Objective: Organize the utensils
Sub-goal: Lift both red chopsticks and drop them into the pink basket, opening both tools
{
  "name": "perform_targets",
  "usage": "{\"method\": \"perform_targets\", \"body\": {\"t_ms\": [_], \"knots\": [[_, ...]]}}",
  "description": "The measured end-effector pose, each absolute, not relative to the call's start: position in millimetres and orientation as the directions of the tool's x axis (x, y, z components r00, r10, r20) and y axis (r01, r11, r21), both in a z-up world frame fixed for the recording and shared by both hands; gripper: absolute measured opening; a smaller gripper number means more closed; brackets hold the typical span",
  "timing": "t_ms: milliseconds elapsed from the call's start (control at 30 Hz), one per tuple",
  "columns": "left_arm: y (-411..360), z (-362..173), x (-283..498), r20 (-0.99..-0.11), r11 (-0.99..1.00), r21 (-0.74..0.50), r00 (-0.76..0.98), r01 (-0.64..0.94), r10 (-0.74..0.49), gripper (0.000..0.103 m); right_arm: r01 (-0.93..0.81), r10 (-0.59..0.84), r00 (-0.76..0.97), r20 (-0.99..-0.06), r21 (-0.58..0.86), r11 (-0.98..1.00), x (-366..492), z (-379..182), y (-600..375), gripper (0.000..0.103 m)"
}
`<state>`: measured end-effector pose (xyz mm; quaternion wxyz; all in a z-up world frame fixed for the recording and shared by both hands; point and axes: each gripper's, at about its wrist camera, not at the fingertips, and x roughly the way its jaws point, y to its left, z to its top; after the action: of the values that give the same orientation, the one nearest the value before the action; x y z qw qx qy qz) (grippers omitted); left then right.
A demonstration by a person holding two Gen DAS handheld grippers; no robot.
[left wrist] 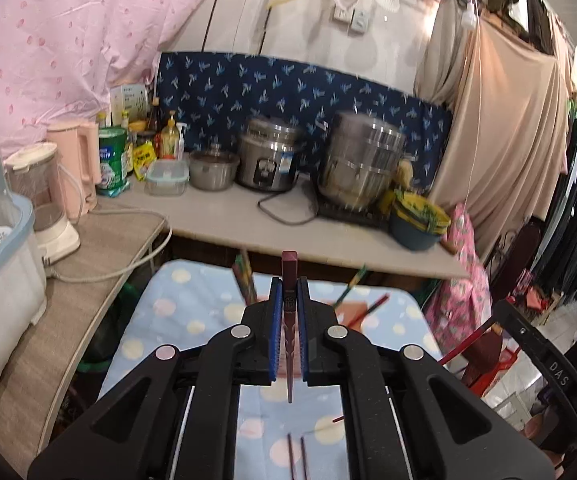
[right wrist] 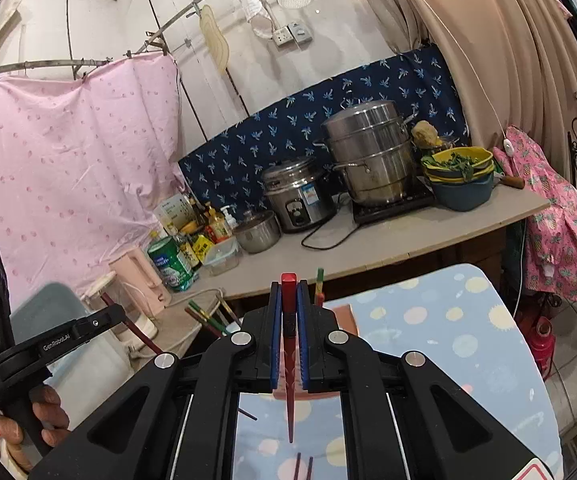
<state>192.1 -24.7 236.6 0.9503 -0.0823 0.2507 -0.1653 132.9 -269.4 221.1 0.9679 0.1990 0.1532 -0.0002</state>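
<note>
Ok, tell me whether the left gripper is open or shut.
Shut. In the left wrist view the left gripper has both blue pads pressed against a dark red chopstick, which stands between them.

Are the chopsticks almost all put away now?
Partly. Several chopsticks already stand bunched upright past the table's far edge; I cannot see their holder. The left gripper grips a dark red chopstick, and the right gripper a brighter red one. A loose pair remains on the dotted tablecloth.

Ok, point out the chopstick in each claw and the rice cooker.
dark red chopstick (left wrist: 289, 276), left wrist view, square top end above the pads.
bright red chopstick (right wrist: 289, 292), right wrist view, upper end.
rice cooker (right wrist: 298, 196), right wrist view, front body.
</note>
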Motion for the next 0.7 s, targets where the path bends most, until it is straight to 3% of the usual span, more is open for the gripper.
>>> {"method": "perform_targets", "body": {"t_ms": [333, 700], "knots": [[-35, 285, 237, -0.325, 0.934, -0.241, 0.885, 0.264, -0.334, 0.007, 0.042, 0.051, 0.976, -0.211, 0.416, 0.908, 200, 260, -275, 0.007], [-45, 245, 283, -0.410, 0.945, -0.238, 0.859, 0.223, -0.306, 0.007, 0.099, 0.037, 0.947, -0.319, 0.399, 0.912, 246, 216, -282, 0.007]]}}
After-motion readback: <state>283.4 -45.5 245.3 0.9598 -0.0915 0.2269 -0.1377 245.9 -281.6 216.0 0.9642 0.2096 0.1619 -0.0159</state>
